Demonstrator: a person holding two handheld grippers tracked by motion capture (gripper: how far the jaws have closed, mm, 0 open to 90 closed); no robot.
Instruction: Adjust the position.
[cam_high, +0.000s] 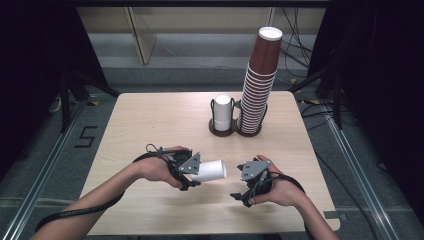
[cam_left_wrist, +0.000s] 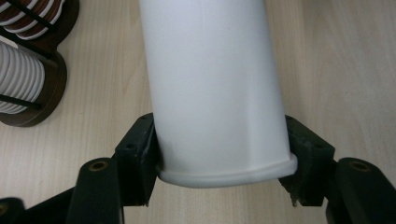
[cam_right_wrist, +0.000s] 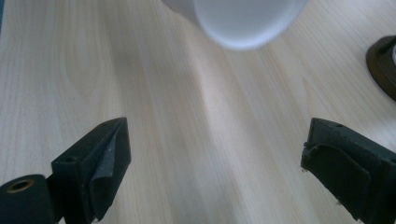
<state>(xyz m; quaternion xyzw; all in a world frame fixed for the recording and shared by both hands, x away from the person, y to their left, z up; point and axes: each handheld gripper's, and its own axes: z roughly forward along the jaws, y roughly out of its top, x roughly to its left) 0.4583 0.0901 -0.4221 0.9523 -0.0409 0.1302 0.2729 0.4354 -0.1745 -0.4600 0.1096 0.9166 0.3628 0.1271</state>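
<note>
White paper cup (cam_left_wrist: 215, 88) lies sideways above the wooden table (cam_high: 150, 120), clamped near its rim by the left gripper (cam_high: 192, 170), likely so its other end faces the right gripper (cam_high: 250, 182). That gripper's jaws stand spread wide, holding nothing. 2 cup stacks (cam_high: 257, 85) wait in a holder (cam_high: 235, 131) behind.
</note>
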